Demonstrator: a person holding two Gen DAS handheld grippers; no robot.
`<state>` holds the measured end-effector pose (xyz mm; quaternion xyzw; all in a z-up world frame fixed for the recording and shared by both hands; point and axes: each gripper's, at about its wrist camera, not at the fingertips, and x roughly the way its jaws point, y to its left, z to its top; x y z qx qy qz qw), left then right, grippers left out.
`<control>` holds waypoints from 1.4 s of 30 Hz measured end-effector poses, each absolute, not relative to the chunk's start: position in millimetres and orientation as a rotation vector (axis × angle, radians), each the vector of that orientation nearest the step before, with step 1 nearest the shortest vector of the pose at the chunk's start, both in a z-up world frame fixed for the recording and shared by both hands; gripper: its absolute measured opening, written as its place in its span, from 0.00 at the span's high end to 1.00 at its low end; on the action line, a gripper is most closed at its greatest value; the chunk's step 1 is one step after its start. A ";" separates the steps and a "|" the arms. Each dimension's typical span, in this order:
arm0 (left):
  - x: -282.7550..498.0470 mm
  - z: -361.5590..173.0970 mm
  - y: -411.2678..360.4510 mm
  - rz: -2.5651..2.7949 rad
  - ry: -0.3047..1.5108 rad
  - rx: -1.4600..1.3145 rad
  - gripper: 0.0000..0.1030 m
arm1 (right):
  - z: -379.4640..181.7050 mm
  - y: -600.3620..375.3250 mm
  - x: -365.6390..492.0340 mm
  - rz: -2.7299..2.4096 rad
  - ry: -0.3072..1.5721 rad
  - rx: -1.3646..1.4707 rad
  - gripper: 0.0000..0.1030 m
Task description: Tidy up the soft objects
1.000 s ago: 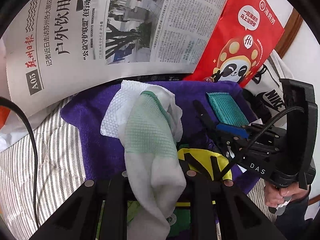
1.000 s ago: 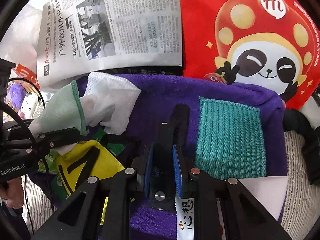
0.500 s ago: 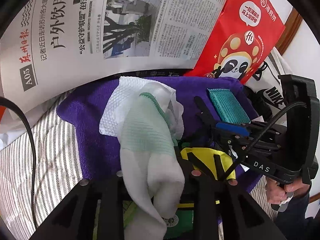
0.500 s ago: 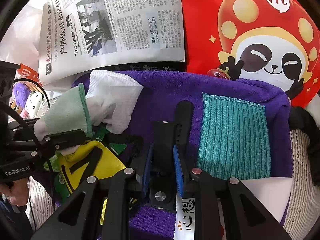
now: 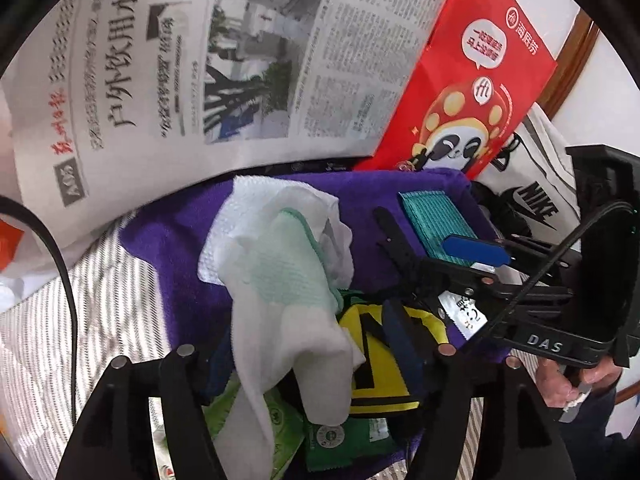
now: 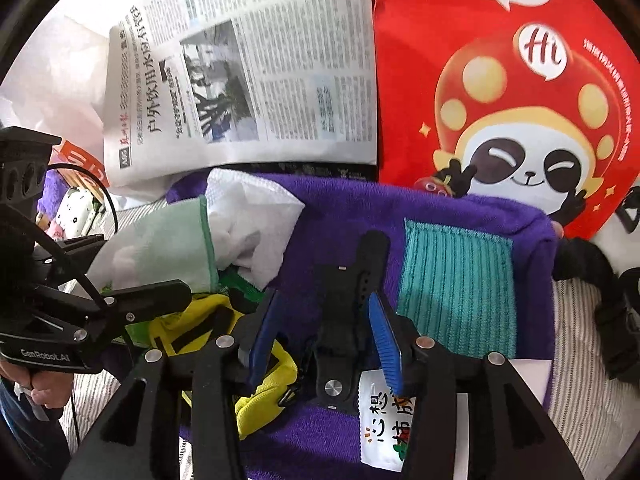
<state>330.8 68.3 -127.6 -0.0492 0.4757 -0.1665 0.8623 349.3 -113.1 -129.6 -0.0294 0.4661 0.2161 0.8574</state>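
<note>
Both sets of jaws are opening to release: the left gripper [image 5: 312, 356] lets the white-and-green cloth [image 5: 280, 280] slump between its fingers onto the purple towel [image 6: 460, 216], the right gripper [image 6: 324, 332] frees a black strap [image 6: 352, 300] lying between its pads.

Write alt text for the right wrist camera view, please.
The right gripper, jaws opening, straddles a black strap lying on a purple towel. A teal cloth lies to the right; a newspaper and red bag stand behind.
</note>
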 end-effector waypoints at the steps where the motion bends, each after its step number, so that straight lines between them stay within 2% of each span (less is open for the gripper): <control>1: 330.7 -125.7 69.7 -0.350 0.993 -0.112 0.34 | -126.7 -114.3 348.0 0.455 0.976 -0.060 0.55; 5: 329.5 -121.2 70.8 -0.335 0.985 -0.103 0.27 | -117.6 -117.7 346.3 0.448 0.960 -0.051 0.55; 12: 324.0 -107.5 73.2 -0.319 0.960 -0.090 0.23 | -101.3 -125.5 343.5 0.439 0.919 -0.045 0.54; 22: 319.3 -98.5 75.7 -0.282 0.969 -0.068 0.23 | -80.2 -133.1 333.6 0.397 0.879 -0.058 0.49; 25: 314.3 -90.3 78.6 -0.250 0.961 -0.044 0.23 | -72.1 -133.2 325.6 0.378 0.855 -0.068 0.37; 28: 308.2 -79.9 80.9 -0.232 0.947 -0.035 0.23 | -62.2 -135.4 314.3 0.344 0.836 -0.075 0.34; 30: 303.0 -72.6 79.8 -0.229 0.939 -0.023 0.23 | -59.7 -139.9 304.4 0.332 0.858 -0.050 0.29; 32: 296.3 -63.7 76.4 -0.194 0.941 0.012 0.23 | -58.8 -143.0 291.2 0.307 0.881 -0.074 0.20; 34: 286.7 -52.3 69.9 -0.179 0.918 0.054 0.22 | -56.5 -147.7 274.7 0.282 0.885 -0.103 0.19; 36: 273.1 -42.2 65.5 -0.196 0.898 0.049 0.15 | -55.4 -154.3 260.8 0.267 0.897 -0.100 0.18; 37: 267.0 -39.1 63.1 -0.208 0.902 0.047 0.15 | -54.4 -158.0 254.1 0.263 0.903 -0.093 0.17; 41: 233.3 -27.4 49.6 -0.203 0.898 0.082 0.14 | -48.9 -172.7 224.4 0.229 0.907 -0.050 0.03; 42: 225.7 -26.0 46.9 -0.201 0.899 0.085 0.14 | -46.8 -175.9 215.0 0.224 0.901 -0.042 0.02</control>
